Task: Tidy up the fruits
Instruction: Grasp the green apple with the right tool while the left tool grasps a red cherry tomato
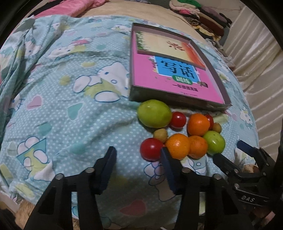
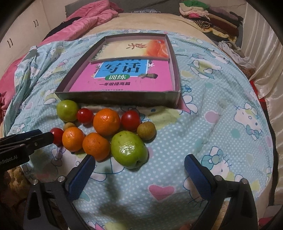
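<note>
On the bed [image 2: 203, 113], over a cartoon-print sheet, a shallow box [image 2: 116, 98] holds two books, and the fruits [image 2: 104, 134] lie bunched just in front of its near wall: green ones, oranges, tomatoes and small brownish ones. Both grippers hover at the cluster's near edge with nothing grasped. The right gripper [image 2: 139, 164] gapes wide, the left gripper [image 1: 138, 154] narrower, one finger [image 1: 165, 155] beside a tomato [image 1: 151, 148].

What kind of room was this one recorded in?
Most likely a bedroom: the fruit lies on a cartoon-print bedsheet spread over a bed, with a pink quilt bunched at the far end and folded clothes stacked in the corner.
</note>
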A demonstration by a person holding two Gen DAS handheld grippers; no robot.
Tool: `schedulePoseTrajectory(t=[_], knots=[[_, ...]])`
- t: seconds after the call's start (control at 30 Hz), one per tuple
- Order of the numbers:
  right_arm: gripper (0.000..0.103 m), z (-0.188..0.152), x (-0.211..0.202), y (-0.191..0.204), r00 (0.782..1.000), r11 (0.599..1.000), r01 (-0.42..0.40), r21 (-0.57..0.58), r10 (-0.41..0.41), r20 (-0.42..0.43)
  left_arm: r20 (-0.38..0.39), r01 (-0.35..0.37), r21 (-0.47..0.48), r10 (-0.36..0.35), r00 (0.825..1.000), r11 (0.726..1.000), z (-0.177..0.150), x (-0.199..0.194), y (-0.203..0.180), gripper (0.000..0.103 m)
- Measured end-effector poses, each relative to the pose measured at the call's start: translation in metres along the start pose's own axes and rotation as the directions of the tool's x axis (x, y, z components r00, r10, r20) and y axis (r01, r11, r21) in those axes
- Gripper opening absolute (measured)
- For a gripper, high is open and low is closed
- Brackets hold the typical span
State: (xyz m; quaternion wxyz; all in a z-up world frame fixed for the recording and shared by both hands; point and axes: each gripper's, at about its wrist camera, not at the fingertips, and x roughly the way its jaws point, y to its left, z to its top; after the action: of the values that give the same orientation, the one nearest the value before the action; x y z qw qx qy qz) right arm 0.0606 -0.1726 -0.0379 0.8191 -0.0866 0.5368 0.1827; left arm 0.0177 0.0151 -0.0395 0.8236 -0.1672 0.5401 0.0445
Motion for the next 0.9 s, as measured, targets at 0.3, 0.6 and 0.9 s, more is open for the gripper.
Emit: schedulePoseTrajectory(t=[0.3, 0.6, 0.9], knots=[[0.063, 0.001, 0.011, 0.005, 0.998, 0.999, -0.044, -0.029, 0.043, -0.045, -0.028, 0.018, 0.079, -0.015, 1.000, 0.997, 0.001, 0.011, -0.016, 0.037], [0.051, 0.004, 0.016, 0.007, 0.995, 0.996, -0.087, -0.037, 0.086, -0.044, -0.036, 0.032, 0.092, -0.029, 0.999, 0.995, 0.003, 0.017, -0.017, 0.032], [0.051, 0.014, 0.029, 0.004, 0.993, 0.994, -0.107, -0.038, 0.104, -0.059, -0.048, 0.042, 0.090, -0.038, 0.998, 0.995, 0.006, 0.024, -0.015, 0.032]])
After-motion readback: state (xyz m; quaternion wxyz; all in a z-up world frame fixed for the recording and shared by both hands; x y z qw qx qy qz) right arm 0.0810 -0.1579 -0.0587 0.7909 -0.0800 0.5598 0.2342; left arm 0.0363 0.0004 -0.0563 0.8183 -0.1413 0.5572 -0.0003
